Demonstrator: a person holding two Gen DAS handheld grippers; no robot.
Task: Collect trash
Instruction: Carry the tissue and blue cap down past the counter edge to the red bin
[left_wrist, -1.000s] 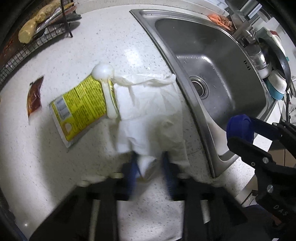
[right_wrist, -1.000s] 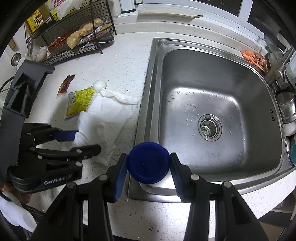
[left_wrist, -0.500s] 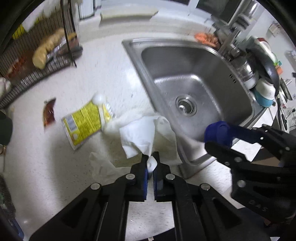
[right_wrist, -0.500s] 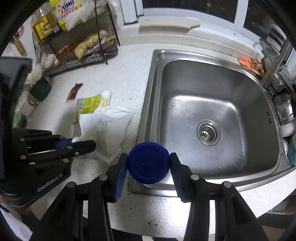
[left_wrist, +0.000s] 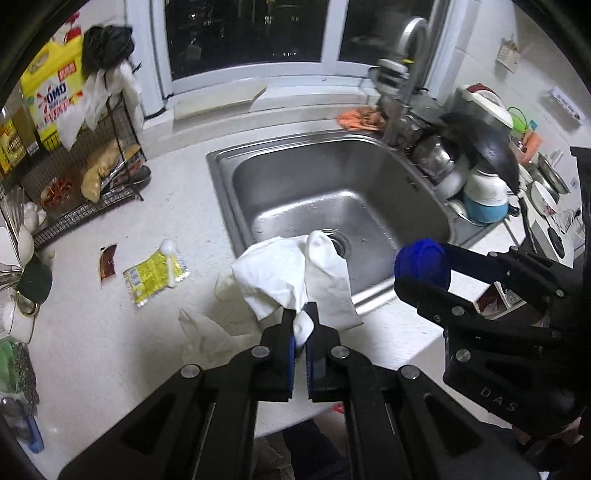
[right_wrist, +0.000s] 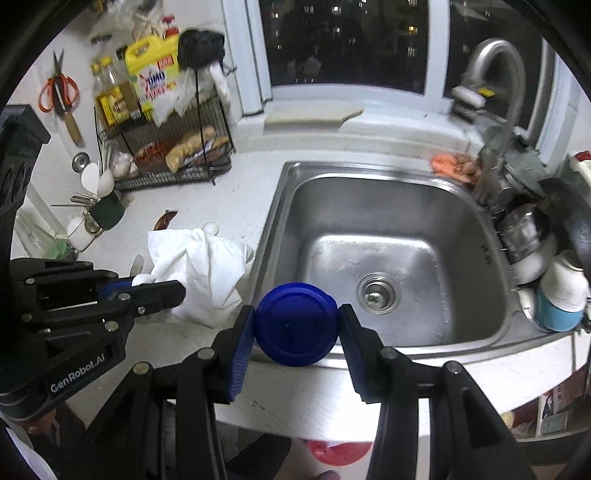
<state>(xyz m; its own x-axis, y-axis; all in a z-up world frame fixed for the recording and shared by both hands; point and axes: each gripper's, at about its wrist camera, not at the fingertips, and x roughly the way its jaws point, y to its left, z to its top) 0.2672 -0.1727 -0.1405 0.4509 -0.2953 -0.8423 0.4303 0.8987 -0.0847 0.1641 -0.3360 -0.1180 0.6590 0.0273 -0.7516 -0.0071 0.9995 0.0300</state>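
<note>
Crumpled white tissue (left_wrist: 291, 280) hangs at centre frame, pinched in the clamped left gripper (left_wrist: 301, 332) above the counter edge. The right gripper (right_wrist: 297, 332), lower centre, grips a blue-lidded container (right_wrist: 295, 323) before the sink (right_wrist: 280, 206).

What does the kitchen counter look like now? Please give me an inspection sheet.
Surface: white speckled counter, beside a steel sink.
Job's things: white tissue held up; yellow packet with white spoon and brown sachet lie on the counter; blue-lidded container held up.
Clutter: wire rack, dishes right of the sink.
Grippers: left gripper fingers shut on the tissue; right gripper fingers clamp the container.
Cables: nothing seen.
Surroundings: dark window, faucet.
</note>
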